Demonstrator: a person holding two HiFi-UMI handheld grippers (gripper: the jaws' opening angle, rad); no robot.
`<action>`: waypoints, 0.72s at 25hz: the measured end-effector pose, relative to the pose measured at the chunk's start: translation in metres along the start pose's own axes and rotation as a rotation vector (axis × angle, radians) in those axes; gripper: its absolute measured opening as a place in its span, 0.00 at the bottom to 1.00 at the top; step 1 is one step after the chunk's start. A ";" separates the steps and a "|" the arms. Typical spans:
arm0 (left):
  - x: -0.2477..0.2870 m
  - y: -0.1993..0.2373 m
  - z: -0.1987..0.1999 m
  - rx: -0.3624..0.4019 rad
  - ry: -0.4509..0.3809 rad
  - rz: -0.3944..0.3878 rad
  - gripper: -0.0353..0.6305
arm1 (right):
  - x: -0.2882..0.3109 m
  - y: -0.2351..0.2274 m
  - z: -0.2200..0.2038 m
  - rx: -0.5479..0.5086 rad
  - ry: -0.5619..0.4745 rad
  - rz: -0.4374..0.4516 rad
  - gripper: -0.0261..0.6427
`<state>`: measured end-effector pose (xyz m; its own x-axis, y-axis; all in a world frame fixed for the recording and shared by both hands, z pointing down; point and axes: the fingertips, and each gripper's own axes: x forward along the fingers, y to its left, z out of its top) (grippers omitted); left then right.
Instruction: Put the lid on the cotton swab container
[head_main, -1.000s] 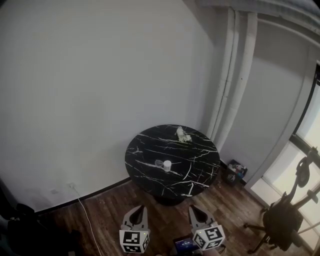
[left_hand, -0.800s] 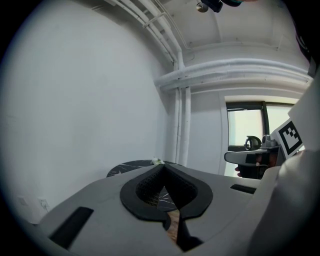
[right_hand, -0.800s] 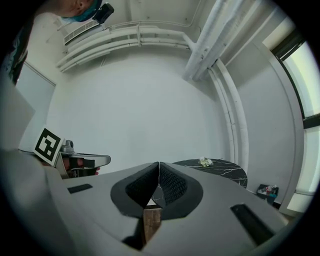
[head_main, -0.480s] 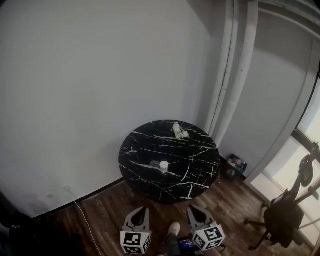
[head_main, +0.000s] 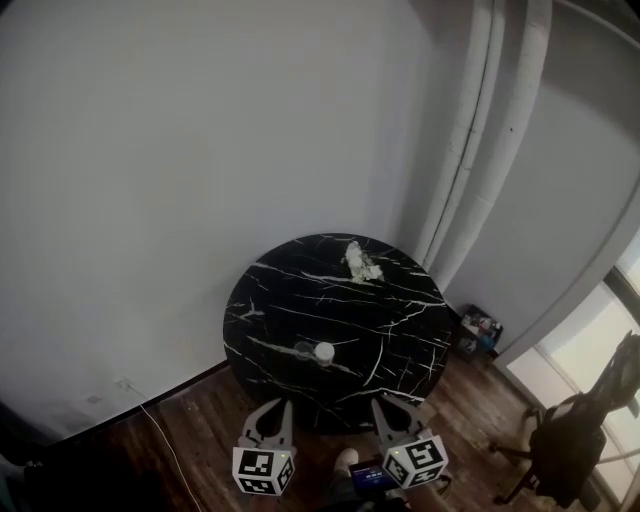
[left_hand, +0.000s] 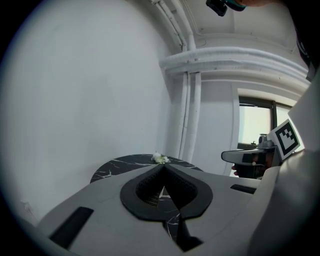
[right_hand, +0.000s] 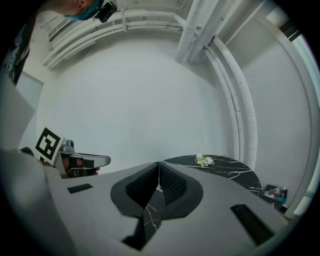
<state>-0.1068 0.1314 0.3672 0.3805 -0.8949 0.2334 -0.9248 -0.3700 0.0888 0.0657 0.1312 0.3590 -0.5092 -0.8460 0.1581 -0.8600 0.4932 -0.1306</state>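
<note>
1. Facing the black marble table (head_main: 400, 310), both grippers are held low at its near edge, well short of the work; the task is judged not yet begun.
2. The left gripper (head_main: 279, 408) and right gripper (head_main: 386, 405) are each carried with jaws pressed together on nothing, presumably because nothing is yet within reach.
3. The cotton swab container (head_main: 325, 351) is set upright on the table's near half, uncovered.
4. The lid (head_main: 303, 350) is laid just beside it, on the left gripper's side.
5. Both are placed ahead of the grippers, roughly between them.

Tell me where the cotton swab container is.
In the head view, the cotton swab container stands on the black table near its front edge, just right of the clear lid.
</note>
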 end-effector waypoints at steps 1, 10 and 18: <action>0.012 0.003 0.002 -0.001 0.005 0.003 0.07 | 0.010 -0.008 0.002 0.001 0.003 0.004 0.07; 0.098 0.024 0.020 0.002 0.007 0.043 0.07 | 0.078 -0.071 0.023 0.005 -0.016 0.038 0.07; 0.118 0.030 0.023 -0.017 0.019 0.066 0.07 | 0.096 -0.100 0.029 0.030 -0.028 0.034 0.07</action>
<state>-0.0897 0.0086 0.3753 0.3184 -0.9124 0.2571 -0.9479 -0.3059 0.0887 0.1036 -0.0049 0.3584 -0.5363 -0.8346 0.1258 -0.8409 0.5155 -0.1648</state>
